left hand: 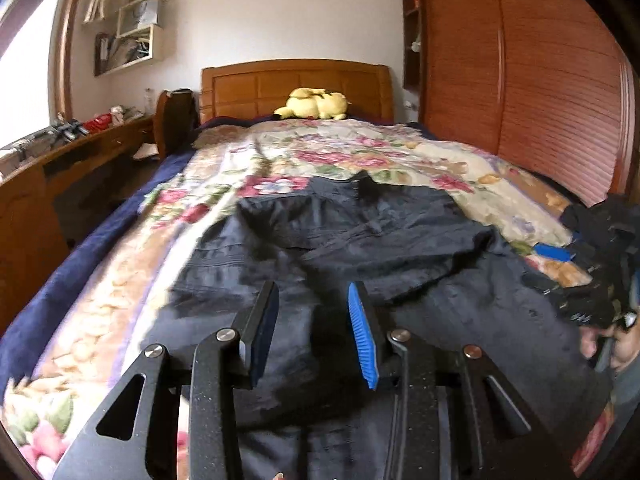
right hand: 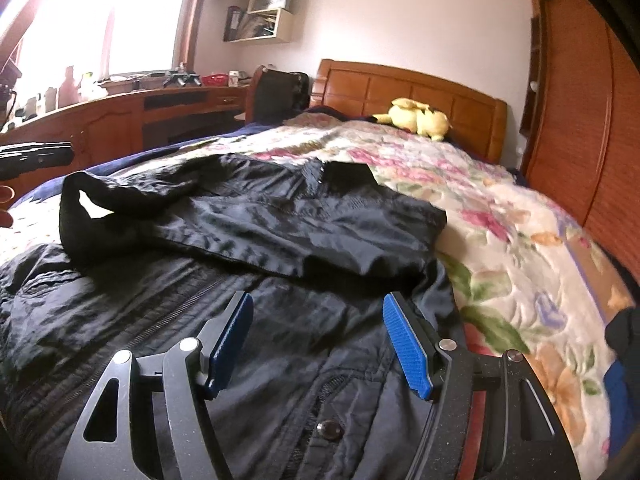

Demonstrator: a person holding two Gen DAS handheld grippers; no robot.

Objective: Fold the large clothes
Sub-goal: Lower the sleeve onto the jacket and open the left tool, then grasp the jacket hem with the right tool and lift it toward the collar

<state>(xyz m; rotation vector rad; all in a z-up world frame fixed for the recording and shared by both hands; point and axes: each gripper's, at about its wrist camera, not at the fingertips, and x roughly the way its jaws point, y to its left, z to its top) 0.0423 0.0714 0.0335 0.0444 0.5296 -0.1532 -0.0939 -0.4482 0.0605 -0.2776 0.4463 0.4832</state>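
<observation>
A large black jacket (left hand: 360,232) lies spread on the floral blanket (left hand: 304,152), collar toward the headboard, with a sleeve folded across its chest (right hand: 280,220). Its zipper (right hand: 176,320) and a snap button (right hand: 330,430) face up. My left gripper (left hand: 313,286) hovers low over the lower part of the jacket, jaws partly open with nothing between the pads. My right gripper (right hand: 318,298) hangs over the jacket's right side near its edge, jaws wide open and empty. One blue pad (left hand: 554,252) of the right gripper shows at the right of the left wrist view, with a hand (left hand: 596,344) below it.
A yellow plush toy (left hand: 314,104) lies by the wooden headboard (left hand: 296,80). A slatted wardrobe (left hand: 552,80) runs along the bed's right side, a cluttered desk (right hand: 132,108) along the left. Dark clothes (right hand: 624,332) lie at the bed's right edge.
</observation>
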